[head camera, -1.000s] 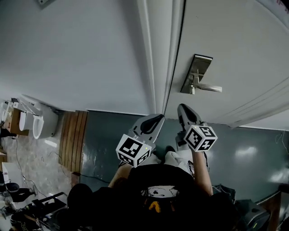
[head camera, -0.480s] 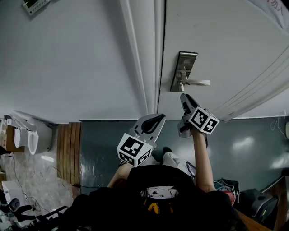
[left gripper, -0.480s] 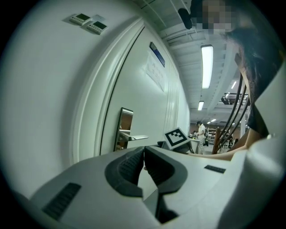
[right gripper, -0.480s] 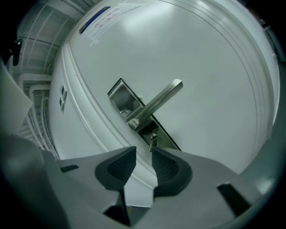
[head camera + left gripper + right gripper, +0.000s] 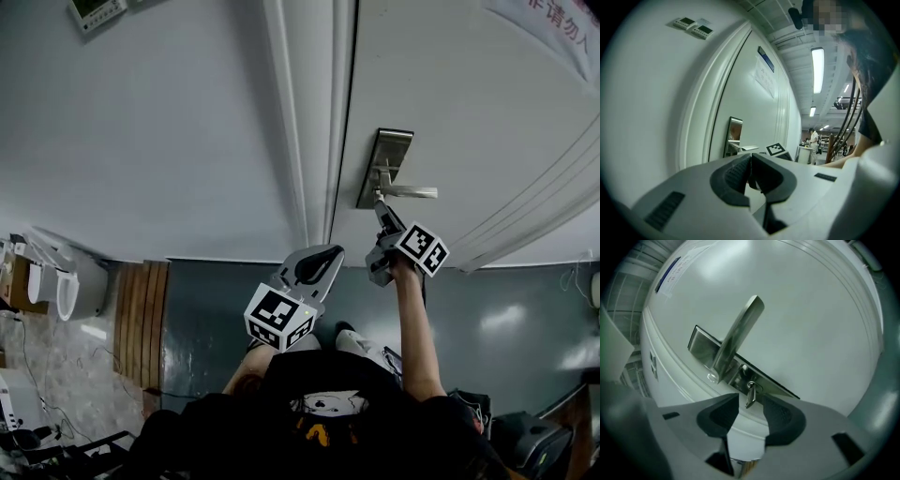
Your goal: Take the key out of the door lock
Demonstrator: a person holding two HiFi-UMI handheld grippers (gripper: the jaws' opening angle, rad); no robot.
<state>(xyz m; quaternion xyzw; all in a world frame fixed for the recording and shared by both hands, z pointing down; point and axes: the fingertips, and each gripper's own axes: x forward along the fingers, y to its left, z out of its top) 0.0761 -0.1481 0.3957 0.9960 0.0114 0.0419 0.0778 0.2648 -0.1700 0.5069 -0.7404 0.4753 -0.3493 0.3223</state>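
A small silver key (image 5: pixel 750 393) hangs from the lock in the steel lock plate (image 5: pixel 701 344) on the white door, just under the lever handle (image 5: pixel 738 335). My right gripper (image 5: pixel 750 402) is right at the key, its jaws opening. The key's lower end sits between the dark pads (image 5: pixel 779 417), and neither pad presses on it. In the head view the right gripper (image 5: pixel 381 210) points up at the lock plate (image 5: pixel 386 155). My left gripper (image 5: pixel 329 254) hangs lower by the door frame, shut (image 5: pixel 750 164) on nothing.
The white door frame (image 5: pixel 309 122) runs up just left of the lock. The lever handle (image 5: pixel 412 192) sticks out to the right above my right gripper. White fixtures (image 5: pixel 58 281) and wooden boards (image 5: pixel 142 300) lie on the floor at the left.
My right gripper has risen from low by the floor up to the lock plate. The left gripper has stayed low near the door frame.
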